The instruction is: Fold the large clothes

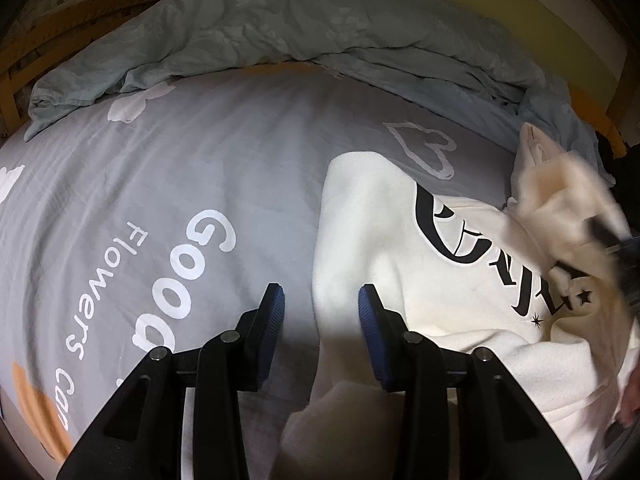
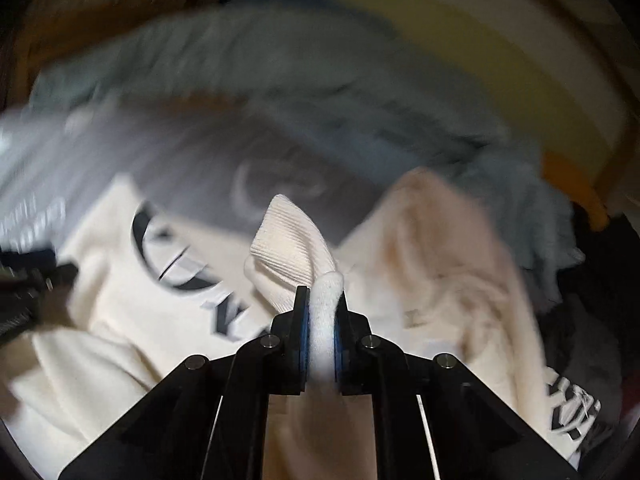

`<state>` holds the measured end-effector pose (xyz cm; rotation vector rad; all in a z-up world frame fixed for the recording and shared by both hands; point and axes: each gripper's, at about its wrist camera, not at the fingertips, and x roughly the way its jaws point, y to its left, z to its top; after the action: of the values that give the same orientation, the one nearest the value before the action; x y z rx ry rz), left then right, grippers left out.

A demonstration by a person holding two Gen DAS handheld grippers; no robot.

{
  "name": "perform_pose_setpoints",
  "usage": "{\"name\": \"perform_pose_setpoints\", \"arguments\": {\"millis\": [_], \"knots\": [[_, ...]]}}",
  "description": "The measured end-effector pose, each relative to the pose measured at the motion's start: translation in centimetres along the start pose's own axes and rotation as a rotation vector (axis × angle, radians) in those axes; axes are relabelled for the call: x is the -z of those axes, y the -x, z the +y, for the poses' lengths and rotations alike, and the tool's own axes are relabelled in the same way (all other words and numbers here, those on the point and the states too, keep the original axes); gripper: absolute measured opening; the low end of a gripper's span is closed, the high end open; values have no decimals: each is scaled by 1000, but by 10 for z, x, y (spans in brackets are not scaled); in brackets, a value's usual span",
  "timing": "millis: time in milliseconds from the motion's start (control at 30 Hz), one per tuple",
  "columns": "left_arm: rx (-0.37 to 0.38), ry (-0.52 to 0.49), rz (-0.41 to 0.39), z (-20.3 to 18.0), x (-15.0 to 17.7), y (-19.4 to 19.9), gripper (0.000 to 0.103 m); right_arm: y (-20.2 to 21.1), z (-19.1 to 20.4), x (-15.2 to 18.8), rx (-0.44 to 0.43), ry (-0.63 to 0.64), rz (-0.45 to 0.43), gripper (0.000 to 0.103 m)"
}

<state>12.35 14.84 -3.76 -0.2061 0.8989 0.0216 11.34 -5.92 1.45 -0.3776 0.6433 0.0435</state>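
A cream sweatshirt [image 1: 372, 240] with black lettering lies on the grey printed bedsheet [image 1: 200, 168], toward the right. My left gripper [image 1: 321, 300] is open and empty, its jaws hanging over the sweatshirt's left edge. My right gripper [image 2: 322, 300] is shut on a ribbed cuff or hem [image 2: 288, 240] of the sweatshirt [image 2: 120, 320] and holds it lifted above the body of the garment. The right wrist view is blurred by motion. In the left wrist view the right gripper [image 1: 600, 236] shows as a dark blur at the right with cream cloth around it.
A crumpled pale blue-grey duvet [image 1: 260, 36] lies along the far side of the bed. A wooden bed frame [image 1: 16, 92] shows at the left and a yellow wall behind. Dark clothes [image 2: 580, 328] lie at the right of the bed.
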Motion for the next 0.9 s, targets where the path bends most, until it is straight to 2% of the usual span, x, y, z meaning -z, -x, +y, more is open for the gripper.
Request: {"name": "perform_pose_setpoints", "arguments": {"millis": [100,200,267,333,433,533,600,700,833,900], "knots": [[-20,-17,-13,-3,1,2,38,38,-48,12,70,-68,-92,10],[-47,-39,-30,-8,2,2,39,66,-101,36,111,-143,-111,10],[-62,-56,-39,-11,3,2,39,72,-134,59,108,-206,-63,10],[-65,-78,-51,-15,4,4,39,66,-152,93,67,-261,40,10],[-91,-116,-66,-22,7,6,39,48,-145,138,33,-251,171,11],[-108,-127,-77,-23,9,7,41,59,-145,169,7,-305,145,13],[-115,-125,-78,-22,10,7,43,71,-151,177,-11,-366,133,24],[-126,-126,-78,-24,10,5,43,86,-165,182,16,-394,106,40],[-143,-150,-85,-28,11,4,43,104,-186,172,42,-406,51,50],[-147,-159,-85,-28,11,3,43,102,-194,157,32,-419,33,60]]}}
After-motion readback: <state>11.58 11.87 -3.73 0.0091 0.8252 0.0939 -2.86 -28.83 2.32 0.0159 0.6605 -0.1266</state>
